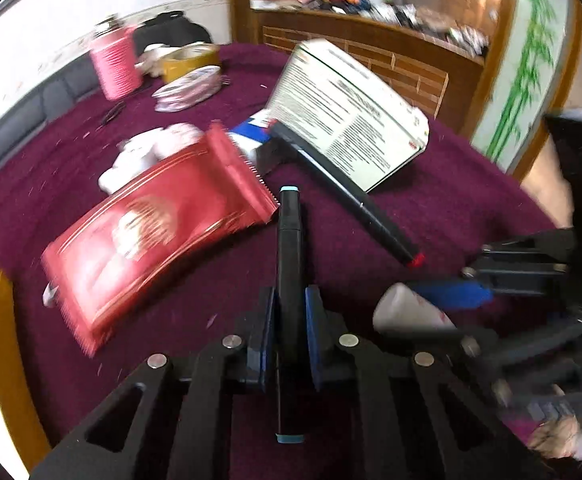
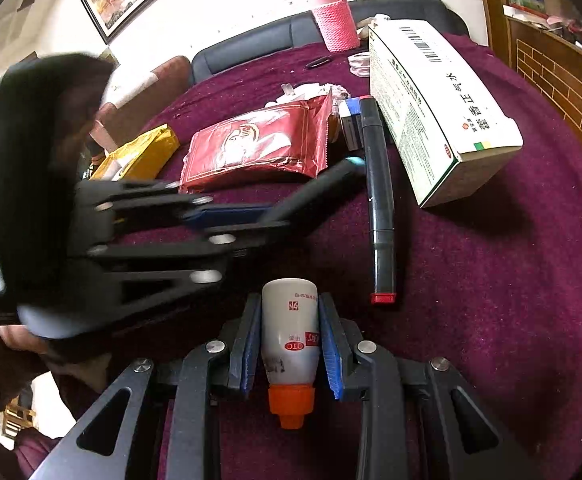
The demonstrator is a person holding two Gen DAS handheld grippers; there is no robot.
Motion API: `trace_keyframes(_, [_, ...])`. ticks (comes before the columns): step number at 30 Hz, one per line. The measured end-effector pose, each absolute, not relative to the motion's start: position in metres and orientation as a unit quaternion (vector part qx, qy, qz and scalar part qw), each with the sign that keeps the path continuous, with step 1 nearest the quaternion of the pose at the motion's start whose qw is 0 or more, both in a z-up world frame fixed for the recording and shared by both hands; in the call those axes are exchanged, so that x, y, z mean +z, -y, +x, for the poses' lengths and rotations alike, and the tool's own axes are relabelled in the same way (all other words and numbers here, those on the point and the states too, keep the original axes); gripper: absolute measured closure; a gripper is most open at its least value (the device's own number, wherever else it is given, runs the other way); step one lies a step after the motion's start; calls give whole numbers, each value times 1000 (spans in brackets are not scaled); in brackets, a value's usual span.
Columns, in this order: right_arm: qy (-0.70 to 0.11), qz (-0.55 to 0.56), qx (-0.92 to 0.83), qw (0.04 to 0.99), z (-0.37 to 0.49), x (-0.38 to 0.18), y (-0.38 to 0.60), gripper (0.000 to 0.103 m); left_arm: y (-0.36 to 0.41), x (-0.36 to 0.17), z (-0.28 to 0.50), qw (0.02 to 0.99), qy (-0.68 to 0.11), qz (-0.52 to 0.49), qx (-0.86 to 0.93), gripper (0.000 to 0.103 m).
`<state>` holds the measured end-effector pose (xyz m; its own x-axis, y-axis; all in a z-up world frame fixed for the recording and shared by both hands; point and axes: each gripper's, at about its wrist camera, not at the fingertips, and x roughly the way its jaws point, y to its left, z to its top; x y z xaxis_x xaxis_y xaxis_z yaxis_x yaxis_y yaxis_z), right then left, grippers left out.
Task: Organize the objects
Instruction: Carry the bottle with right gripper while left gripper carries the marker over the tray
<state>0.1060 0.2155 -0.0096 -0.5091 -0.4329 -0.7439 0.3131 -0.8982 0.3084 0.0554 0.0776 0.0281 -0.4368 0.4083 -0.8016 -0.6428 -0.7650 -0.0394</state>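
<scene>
My left gripper (image 1: 289,312) is clamped on a black marker with teal end caps (image 1: 289,240), blue pads pressed on its barrel; the marker runs lengthwise between the fingers, one teal cap far, one near the camera; this view is blurred. My right gripper (image 2: 289,332) is clamped on a small white plastic bottle with an orange cap (image 2: 291,332); cap toward the camera, base pointing away; its pads sit against both sides of the bottle. Both grippers are over a table covered in dark purple cloth (image 2: 491,280). A second black marker with a red end cap (image 2: 379,204) lies on the cloth, just right of the left gripper's marker tip, red end nearest me; right of it, a white cardboard medicine box with printed text (image 2: 431,108), tilted. A shiny red foil packet (image 2: 255,148) lies at centre-left, a yellow packet (image 2: 143,152) beyond its left edge. A pink knitted-sleeve flask (image 2: 335,20) stands upright at the far edge.
</scene>
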Motion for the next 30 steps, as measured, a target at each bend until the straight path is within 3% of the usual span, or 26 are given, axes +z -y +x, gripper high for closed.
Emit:
trace_keyframes(13, [66,431,-856,278,123,17,-162,73,85,103,121,246,2,-364,898,89])
trace_keyframes(30, [67,401,-814,414,96,102,-21,73,234,136,123,71,43,-347,934,88])
